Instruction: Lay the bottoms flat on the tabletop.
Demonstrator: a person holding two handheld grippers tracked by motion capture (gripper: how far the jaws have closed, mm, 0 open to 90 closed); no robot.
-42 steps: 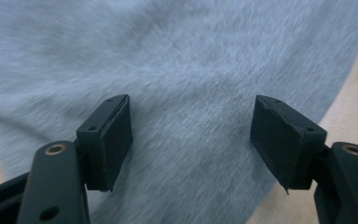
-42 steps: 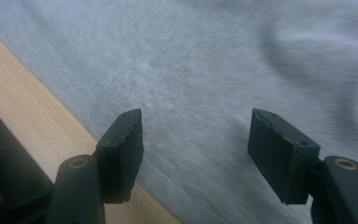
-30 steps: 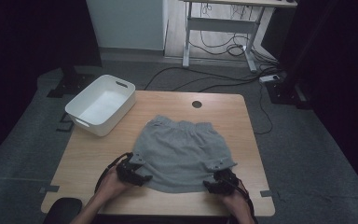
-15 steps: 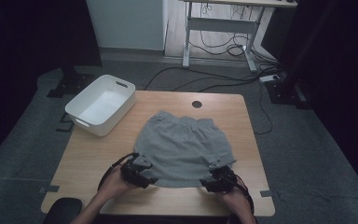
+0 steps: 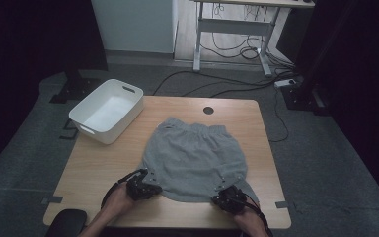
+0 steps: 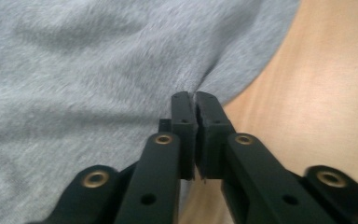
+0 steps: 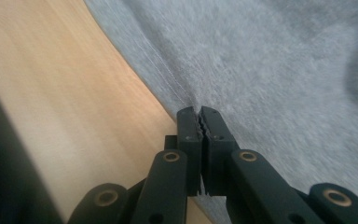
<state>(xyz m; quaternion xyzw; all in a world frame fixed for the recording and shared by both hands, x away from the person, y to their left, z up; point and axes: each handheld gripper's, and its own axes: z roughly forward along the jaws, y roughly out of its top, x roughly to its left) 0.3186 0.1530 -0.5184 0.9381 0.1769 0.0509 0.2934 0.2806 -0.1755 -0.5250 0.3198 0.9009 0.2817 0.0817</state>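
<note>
Grey shorts [image 5: 192, 153] lie flat on the wooden table [image 5: 103, 168], waistband towards the far side. My left gripper [image 5: 147, 183] is at the near left corner of the hem. Its jaws have just been closing and now pinch a fold of the grey fabric [image 6: 98, 70] at the tips [image 6: 195, 95]. My right gripper [image 5: 225, 193] is at the near right corner. Its jaws have also just been closing and are shut on the fabric's edge [image 7: 284, 70] at the tips [image 7: 199, 109].
A white bin [image 5: 106, 111] stands at the table's far left corner, partly over the edge. A round cable hole [image 5: 208, 110] lies beyond the waistband. Bare wood runs along the left and the near edge. Cables and a desk frame are on the floor behind.
Both grippers have edged a little onto the near hem corners, and their jaws have closed on the fabric. The shorts lie where they were.
</note>
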